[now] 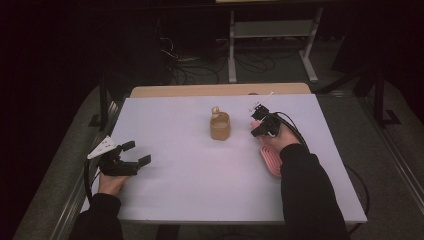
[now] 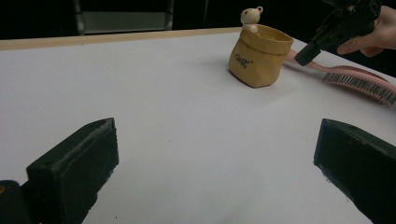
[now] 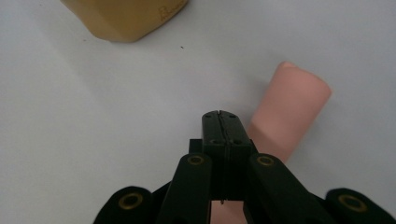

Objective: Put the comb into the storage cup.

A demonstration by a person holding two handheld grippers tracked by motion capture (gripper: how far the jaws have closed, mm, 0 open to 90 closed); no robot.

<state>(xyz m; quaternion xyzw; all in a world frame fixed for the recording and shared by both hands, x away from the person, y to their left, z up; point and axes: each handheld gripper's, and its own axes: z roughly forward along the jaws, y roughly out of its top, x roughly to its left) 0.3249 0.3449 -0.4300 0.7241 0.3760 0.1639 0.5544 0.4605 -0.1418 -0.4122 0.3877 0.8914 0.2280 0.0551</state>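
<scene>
Right gripper [image 3: 219, 116] jaws fully closed, empty, over pink brush [image 3: 289, 107] handle near tan pouch [image 1: 220, 127]; left gripper [image 1: 131, 159] wide open, idle on table [image 1: 190, 170].

Room dim, bkgd near black; table [image 1: 190, 165] evenly lit, no glare, shadows soft. Right gripper [image 3: 219, 116] view: close-up soft; high view grainy.

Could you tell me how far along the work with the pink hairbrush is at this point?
Early stage. Nothing looks done: the hairbrush lies flat on the table beside the tan pouch. In hand: the right gripper hangs shut over the brush handle, gripping nothing; the left gripper rests open at the table's near left. Left: probably opening, taking the handle and moving the brush.
</scene>
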